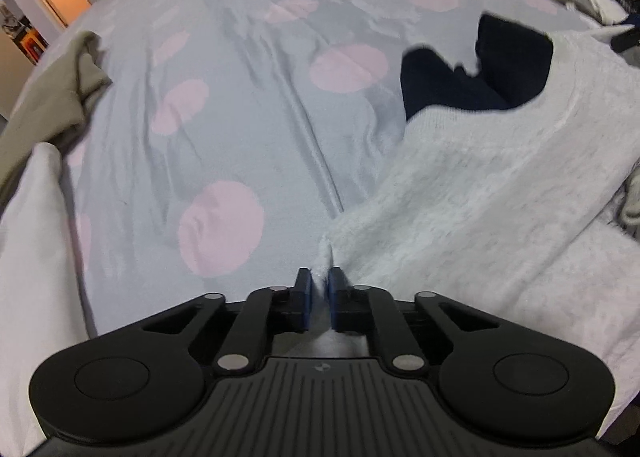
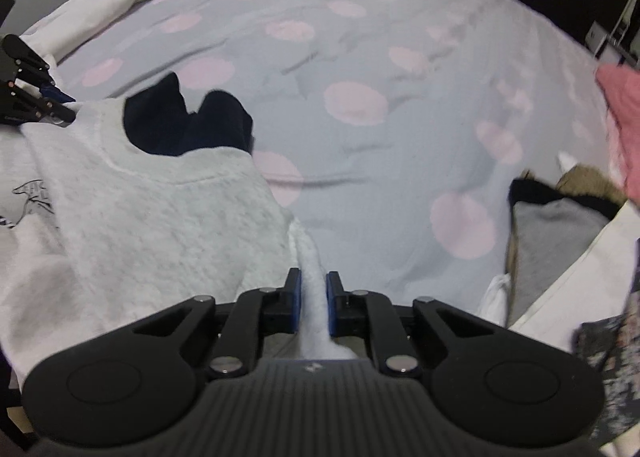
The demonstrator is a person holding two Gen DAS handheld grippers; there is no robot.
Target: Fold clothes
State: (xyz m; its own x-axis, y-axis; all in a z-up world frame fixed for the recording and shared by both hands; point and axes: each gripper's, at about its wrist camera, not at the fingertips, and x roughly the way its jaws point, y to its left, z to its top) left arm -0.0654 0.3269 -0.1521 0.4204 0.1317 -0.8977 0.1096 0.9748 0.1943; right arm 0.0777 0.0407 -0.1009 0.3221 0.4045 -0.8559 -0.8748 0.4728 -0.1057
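A white fleece sweater lies spread on a bed whose grey sheet is printed with pink dots. Each gripper has a corner of the sweater pinched between its blue pads.

In the left wrist view, the left gripper has its fingers drawn narrow, with a thin fold of the sweater's edge clamped between them. The sweater runs away from the grip to the right and far side. At its far end a dark navy garment shows through the neck opening. To the far left lies an olive garment, with a white cloth just nearer than it.

In the right wrist view, the right gripper also has its fingers narrow, holding a thicker roll of the sweater's fleece that passes between the pads and back toward the camera. The sweater spreads to the left, and the left gripper shows at the left edge, touching its far corner. On the right sits a pile of clothes, grey and tan, with a pink garment beyond it. The olive garment lies at the far left of the bed.
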